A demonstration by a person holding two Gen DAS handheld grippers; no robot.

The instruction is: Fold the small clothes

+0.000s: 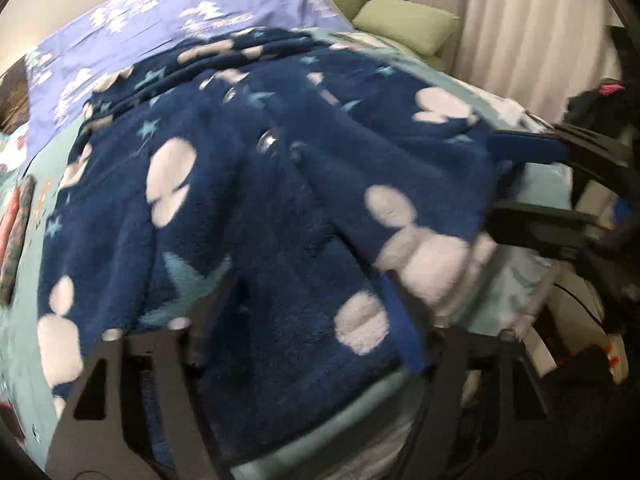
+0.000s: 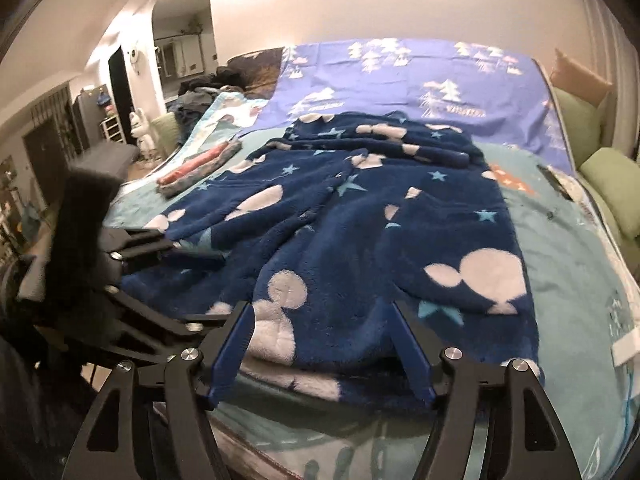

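A dark blue fleece garment (image 2: 360, 216) printed with white mouse-head shapes and pale stars lies spread over a teal bed sheet (image 2: 568, 264), its near hem at the edge of the bed closest to both cameras.

The right gripper (image 2: 324, 316) stands with its blue-padded fingers (image 2: 236, 340) spread wide on either side of the garment's near hem. The pads do not press on the fleece, so it is released and holds nothing. The left gripper (image 1: 304, 320) also has its jaws apart over the near part of the garment. One blue pad shows against the fleece while the other finger is dark and blurred; the fabric lies between the fingers, yet no pinch is visible, so it reads as released too.

The left wrist view is motion-blurred; it shows a clear round button (image 1: 267, 141) on the garment's front, the right gripper reaching in from the right edge, pale curtains (image 1: 520, 20) and a green cushion (image 1: 404, 24).

The right wrist view is sharper and wider. It shows the left gripper's black frame at the left, a folded pink and teal item (image 2: 200, 168) lying beside the garment on the sheet, a lilac cover with white trees (image 2: 400, 76) beyond it, and the room through an arched doorway (image 2: 180, 40).
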